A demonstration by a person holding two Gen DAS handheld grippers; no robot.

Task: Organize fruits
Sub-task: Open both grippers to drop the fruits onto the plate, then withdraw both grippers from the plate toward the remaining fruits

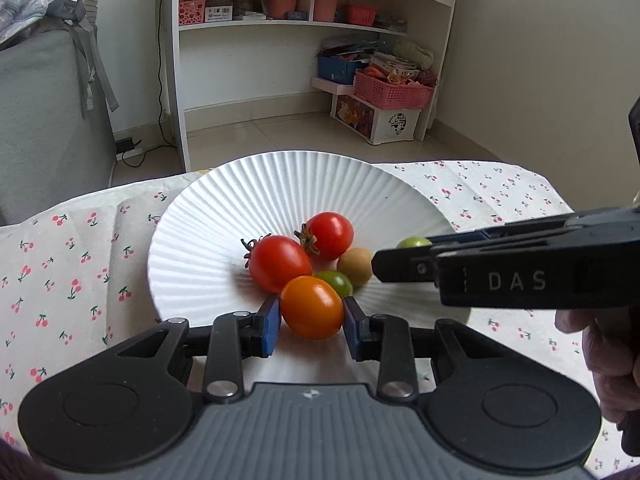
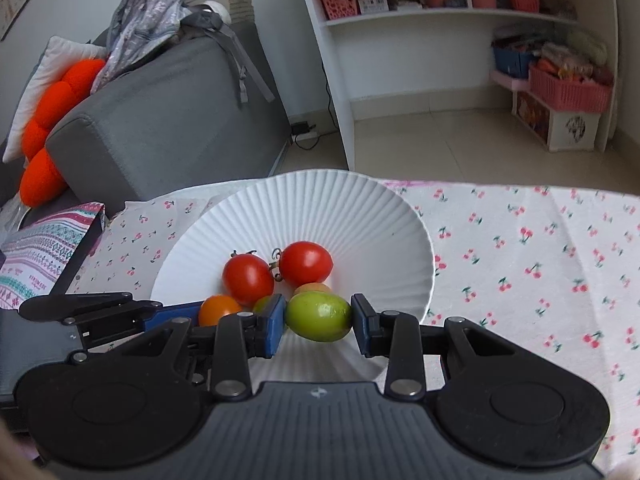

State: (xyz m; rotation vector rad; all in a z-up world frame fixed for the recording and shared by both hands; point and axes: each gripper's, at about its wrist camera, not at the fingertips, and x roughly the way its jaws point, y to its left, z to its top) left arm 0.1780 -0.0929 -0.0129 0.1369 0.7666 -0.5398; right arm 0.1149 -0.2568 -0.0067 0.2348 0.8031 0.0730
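A: Left gripper (image 1: 311,322) – fingers doing what?

B: Pinching the orange tomato (image 1: 311,306) btwn both blue pads (image 1: 270,326), one pad each side, touching it. Tomato sits over the near part of the white fluted plate (image 1: 208,216); can't tell if it rests on the plate or is lifted.

A: Right gripper (image 2: 318,322)?

B: Same deal w/ the green fruit (image 2: 318,317). Blue pads (image 2: 274,320) pressed on its left & right sides, fruit held btwn them above the plate's near half. In the left view it's mostly hidden behind the right gripper's fingers, only a green sliver shows.

A: What's next to them?

B: Just beyond the orange one: a small green tomato (image 1: 336,282), touching or nearly so. Then two red tomatoes w/ stems (image 1: 279,263) and (image 1: 330,234), side by side at plate centre. A tan round fruit (image 1: 355,266) right of the small green one.

A: Grippers vs each other?

B: Close. Right one reaches in from the plate's right side, left one from the near edge.

A: And the plate?

B: On the cherry-print tablecloth (image 2: 520,264), toward the table's far edge. Beyond that: grey sofa (image 2: 160,120), white shelf unit (image 1: 320,40).
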